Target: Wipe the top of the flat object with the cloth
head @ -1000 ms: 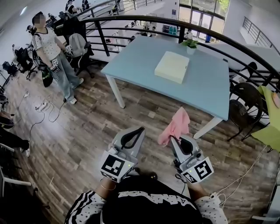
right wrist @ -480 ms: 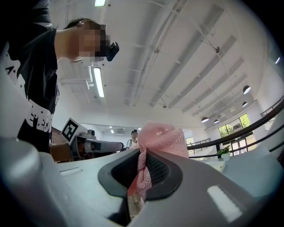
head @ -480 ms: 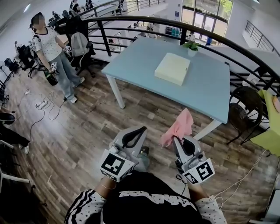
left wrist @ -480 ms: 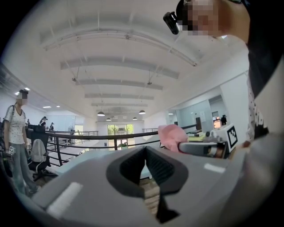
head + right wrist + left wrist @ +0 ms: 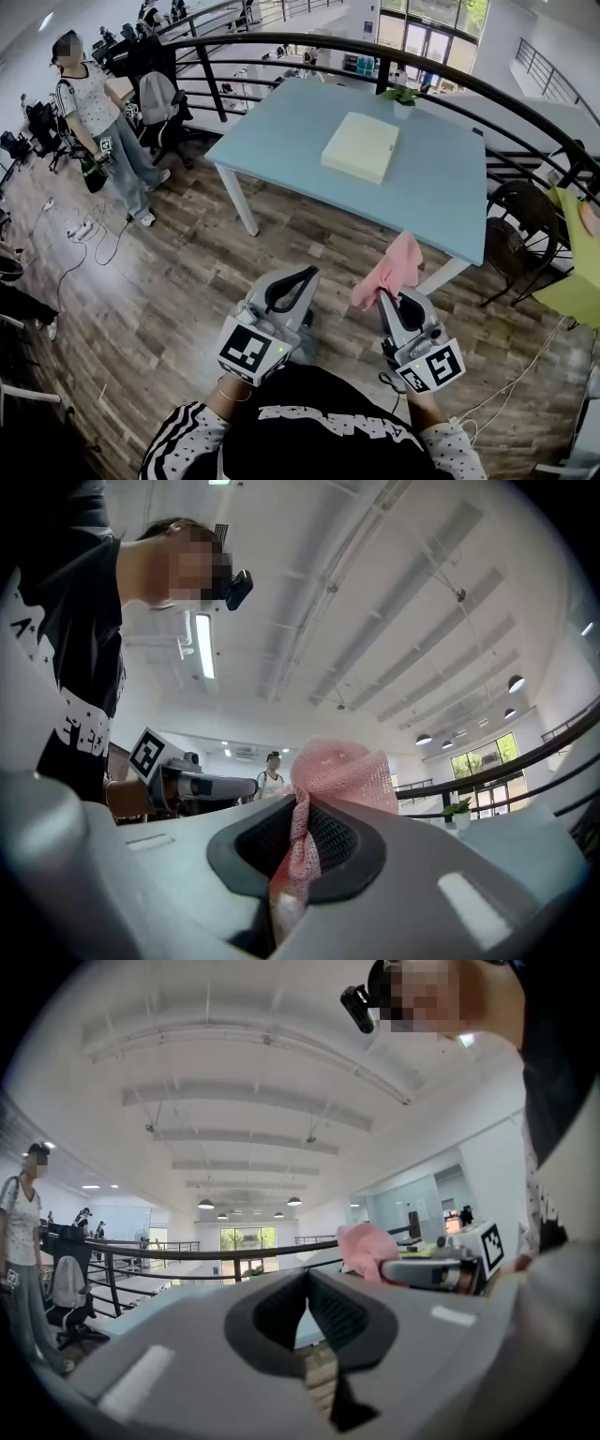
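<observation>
Cloth (image 5: 391,270): sits further right in the frame; its top corner now crosses the near edge of the tabletop (image 5: 441,178) instead of lying below it.
Right gripper (image 5: 382,298): has shifted right with the cloth.
Left gripper (image 5: 302,277): fingers reach a little higher and further right.
Flat object (image 5: 360,146): slightly further left.
Standing person (image 5: 94,117): closer to the upper-left corner.

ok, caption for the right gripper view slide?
Right gripper shut on the pink cloth, tilted up toward the ceiling.
</observation>
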A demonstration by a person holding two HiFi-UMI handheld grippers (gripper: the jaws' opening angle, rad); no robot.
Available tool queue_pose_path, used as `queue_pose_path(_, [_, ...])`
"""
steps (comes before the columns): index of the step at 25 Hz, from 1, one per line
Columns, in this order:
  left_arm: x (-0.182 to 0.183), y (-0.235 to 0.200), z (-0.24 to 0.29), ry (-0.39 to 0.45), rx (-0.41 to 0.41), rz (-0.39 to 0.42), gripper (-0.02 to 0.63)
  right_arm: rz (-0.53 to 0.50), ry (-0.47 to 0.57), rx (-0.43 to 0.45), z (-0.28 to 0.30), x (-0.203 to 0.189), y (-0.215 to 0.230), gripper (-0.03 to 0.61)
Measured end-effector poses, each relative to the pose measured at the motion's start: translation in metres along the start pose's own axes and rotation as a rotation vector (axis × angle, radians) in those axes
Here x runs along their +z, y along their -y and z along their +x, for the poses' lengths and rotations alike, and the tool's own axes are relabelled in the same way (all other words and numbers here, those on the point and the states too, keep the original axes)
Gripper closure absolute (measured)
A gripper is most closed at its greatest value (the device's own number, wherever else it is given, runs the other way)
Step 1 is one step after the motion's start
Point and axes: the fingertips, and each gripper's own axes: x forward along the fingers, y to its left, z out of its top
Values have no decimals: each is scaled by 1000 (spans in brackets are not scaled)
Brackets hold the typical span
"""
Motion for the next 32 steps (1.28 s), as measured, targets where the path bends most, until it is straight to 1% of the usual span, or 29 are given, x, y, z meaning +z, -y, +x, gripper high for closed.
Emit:
queue_pose_path(3, [5, -8, 13, 7, -12, -12, 614, 5, 5, -28, 8, 3, 17, 558])
queue_pose_path(8, [-9, -30, 30, -13, -20, -22, 614, 0, -5, -51, 27, -5, 36, 558])
queue_pose_path(11, [-12, -43, 41, 7, -25, -21, 614, 1, -18, -57, 36, -13, 43, 558])
queue_pose_path(14, [-19, -56, 49, -8, -26, -20, 614, 12, -26, -67, 49, -18, 51, 558])
queue_pose_path(24, [-31, -99, 59, -22, 9, -43, 614, 24, -45, -42, 91, -34, 61, 559])
queue_pose_path(30, [-34, -111, 69, -26, 19, -38, 614, 33, -44, -31, 105, -40, 71, 558])
queue_pose_path(32, [-34, -112, 72, -28, 22, -50, 614, 35, -44, -30, 107, -42, 74, 559])
